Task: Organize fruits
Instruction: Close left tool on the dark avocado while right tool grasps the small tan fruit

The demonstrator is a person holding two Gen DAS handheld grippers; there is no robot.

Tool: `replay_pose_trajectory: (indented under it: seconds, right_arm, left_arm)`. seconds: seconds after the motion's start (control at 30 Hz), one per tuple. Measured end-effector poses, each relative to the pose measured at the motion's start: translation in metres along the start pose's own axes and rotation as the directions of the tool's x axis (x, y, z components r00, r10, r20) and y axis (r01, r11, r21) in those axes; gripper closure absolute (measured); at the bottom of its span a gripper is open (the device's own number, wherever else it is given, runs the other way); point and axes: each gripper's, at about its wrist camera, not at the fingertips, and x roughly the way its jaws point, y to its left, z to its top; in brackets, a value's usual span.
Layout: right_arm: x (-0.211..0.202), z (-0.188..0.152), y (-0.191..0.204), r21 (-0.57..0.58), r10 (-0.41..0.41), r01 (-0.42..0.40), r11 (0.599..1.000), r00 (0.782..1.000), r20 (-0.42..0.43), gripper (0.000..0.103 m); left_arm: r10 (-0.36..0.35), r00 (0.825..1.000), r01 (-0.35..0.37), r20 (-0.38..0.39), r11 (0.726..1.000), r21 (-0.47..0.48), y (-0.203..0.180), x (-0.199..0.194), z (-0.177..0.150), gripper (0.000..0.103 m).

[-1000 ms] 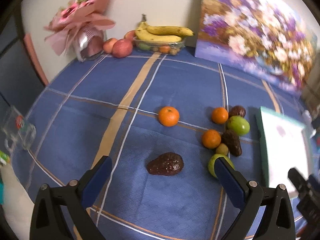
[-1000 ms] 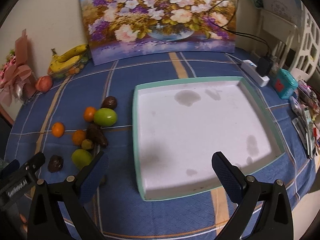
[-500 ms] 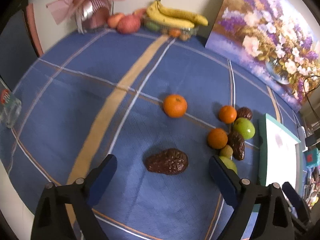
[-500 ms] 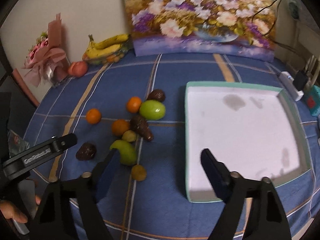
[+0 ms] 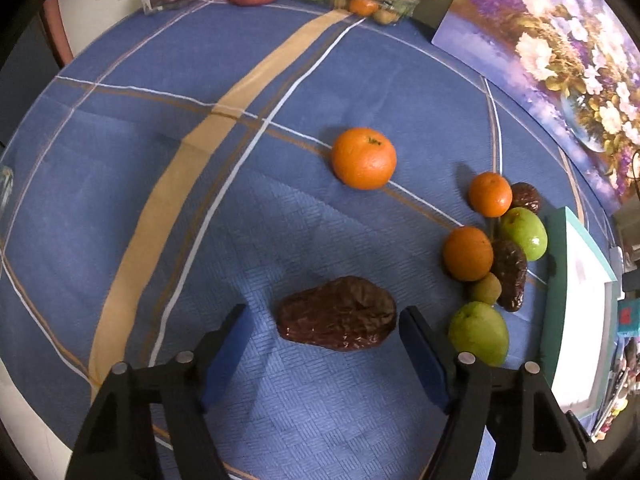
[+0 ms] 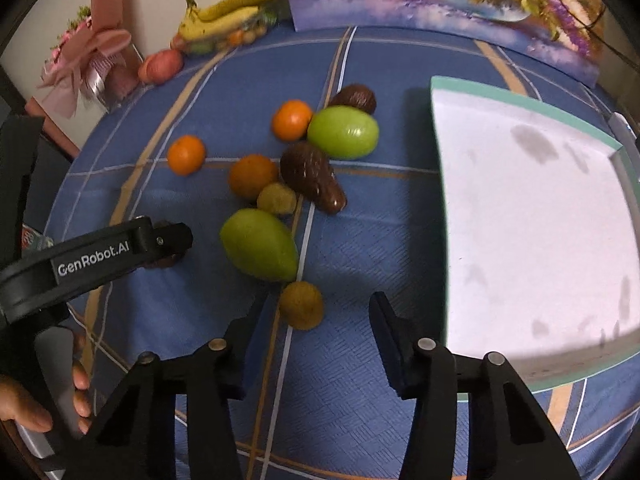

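Tray (image 6: pixel 520 208) holds nothing; no fruit moved yet, all of it left to do. Left gripper (image 5: pixel 324 334) closing, wrinkled brown fruit (image 5: pixel 338 314) between its jaws, pads not yet pressing. Right gripper (image 6: pixel 316 320) closing at mid width, small brownish-yellow fruit (image 6: pixel 301 305) just ahead between the jaws, untouched; tray to its right. Loose count: three oranges (image 6: pixel 186 155), two green fruits (image 6: pixel 259 245), three brown, two small yellowish.
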Motion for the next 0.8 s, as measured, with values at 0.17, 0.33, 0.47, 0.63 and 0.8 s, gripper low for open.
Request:
replay_pose_trajectory:
  seconds: [0.17,0.33,0.47,0.63,0.8]
  right_arm:
    - [0.003,-0.002,0.003,-0.019,0.012,-0.012,1.0,1.0,-0.001,0.064]
    - [0.003,-0.002,0.006,-0.043,0.024,-0.024,0.999,1.0,0.005,0.078]
    - [-0.005,-0.002,0.003,-0.028,0.03,-0.029,0.999,0.999,0.03,0.078]
    - [-0.028,0.007,-0.009,0.044,0.003,-0.009,0.999,0.992,0.128,0.078]
    - [-0.049,0.012,-0.041,0.164,-0.092,0.06,0.985,0.977,0.195,0.078]
  left_arm:
    - [-0.015,1.0,0.015,0.007,1.0,0.001,-0.001,-0.002,-0.003,0.042]
    - [-0.014,1.0,0.014,0.012,1.0,-0.002,-0.003,-0.002,-0.005,0.042]
    - [-0.021,0.998,0.022,0.054,1.0,-0.009,0.0,-0.016,-0.002,0.042]
    - [-0.043,0.989,0.039,0.142,0.999,0.033,-0.008,-0.042,-0.001,0.042]
    - [-0.082,0.98,0.066,0.18,0.993,0.094,-0.021,-0.061,-0.004,0.042]
